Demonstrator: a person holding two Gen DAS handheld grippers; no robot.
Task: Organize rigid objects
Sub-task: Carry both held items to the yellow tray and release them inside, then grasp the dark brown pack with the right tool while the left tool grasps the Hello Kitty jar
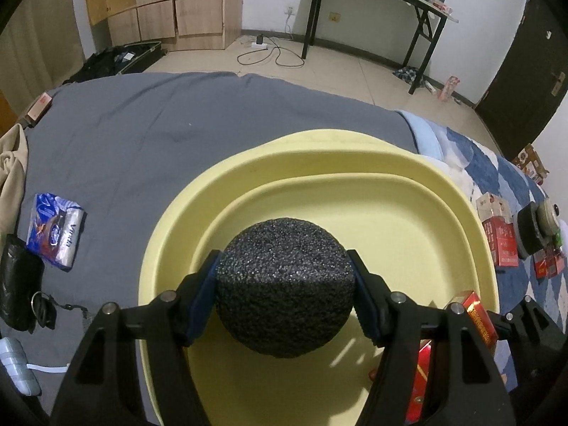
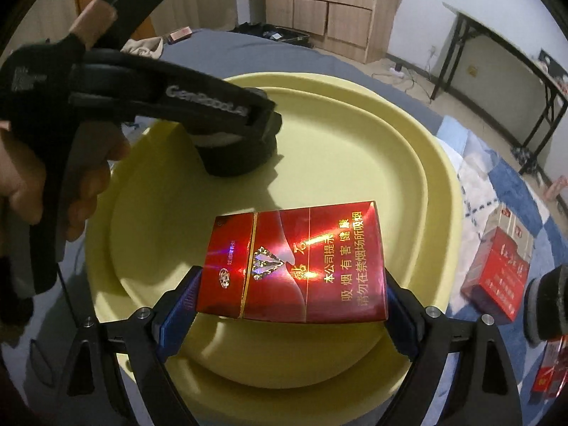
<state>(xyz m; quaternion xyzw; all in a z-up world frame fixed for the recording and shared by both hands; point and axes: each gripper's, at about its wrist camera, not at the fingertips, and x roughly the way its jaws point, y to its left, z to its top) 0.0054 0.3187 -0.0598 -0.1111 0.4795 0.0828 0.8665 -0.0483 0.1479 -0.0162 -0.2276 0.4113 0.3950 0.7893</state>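
**Two things going into the yellow tub**

The left gripper is pinching a black puck by its round sides, over the tub. The puck is looking rough & grainy, so it prob. isn't slipping in the pads. It looks stiff, maybe a bit heavy, tho that's a guess. Side grip is working fine for it.

The right gripper is pinching a red box by its two short ends, also over the tub. The box is shiny & smooth, so it could be slipping if the squeeze is weak. It's prob. light, thin card, so too hard a squeeze could be denting it.

What each view is giving:
- Left cam is showing the puck's grainy top up close, plus a blue pack & a black pouch lying on the gray sheet. Only a red corner of the box is peeking in, low right.
- Right cam is showing the whole box face w/ gold writing, the left gripper from the side holding the puck, the hand on its handle, & more red boxes waiting on the bed beside the tub.
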